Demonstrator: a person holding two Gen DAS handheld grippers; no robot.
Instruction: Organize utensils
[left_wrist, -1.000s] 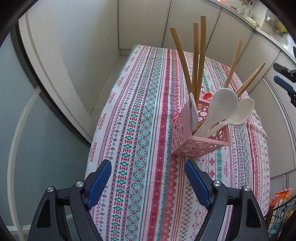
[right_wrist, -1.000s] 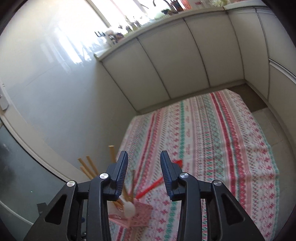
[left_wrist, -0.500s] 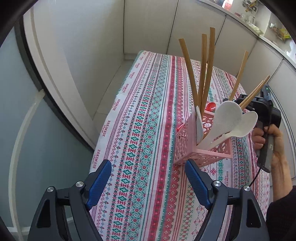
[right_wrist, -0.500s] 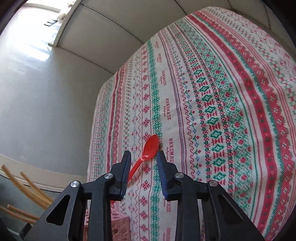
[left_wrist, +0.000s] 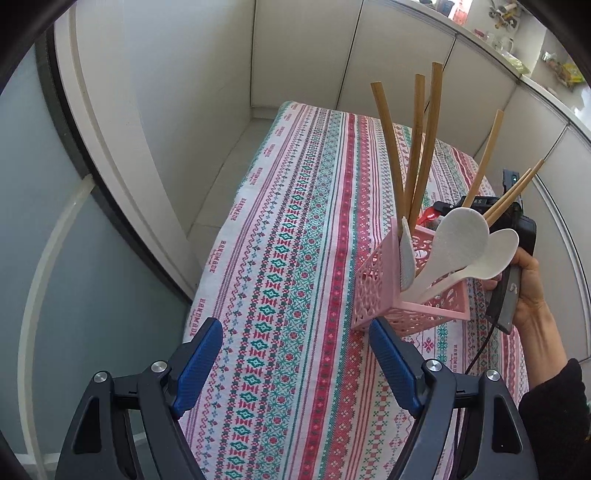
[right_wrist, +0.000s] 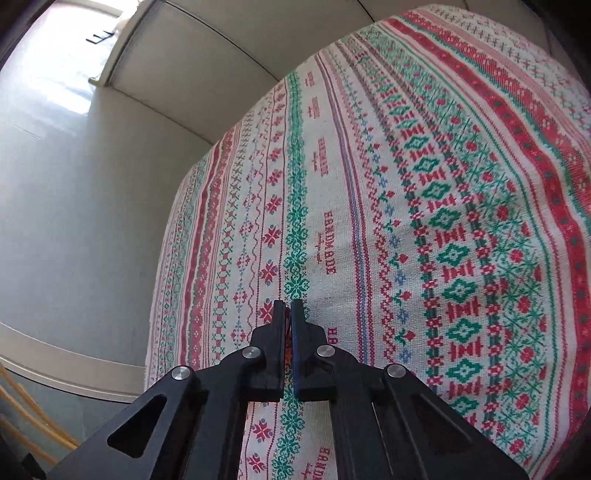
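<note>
Left gripper (left_wrist: 295, 363): spread wide, holding nothing, hanging over the patterned tablecloth (left_wrist: 295, 258) just in front of the pink utensil basket (left_wrist: 373, 291).
Utensil basket: stands on the cloth near the counter's right side, already carrying bamboo utensil handles (left_wrist: 424, 147) and two white rice paddles (left_wrist: 458, 240).
Right gripper (right_wrist: 287, 314): jaws have just been closing and are now pressed together low on the cloth, with a sliver of red showing in the slit; that is the red spoon (left_wrist: 429, 214), its bowl peeking out behind the basket in the left wrist view.
Risk, grip: the pinch looks thin and near the handle's end, so the spoon may pivot or slip out when lifted.
Risk, cloth: jaws this low could catch a fold of fabric and drag it, tipping the top-heavy basket.
Risk, insertion: the crowded handles could block the spoon or knock the paddles out.
Surface: woven cloth, red, green and pink bands, covering the counter.
Room: pale cabinet doors behind; cluttered worktop at upper right.
</note>
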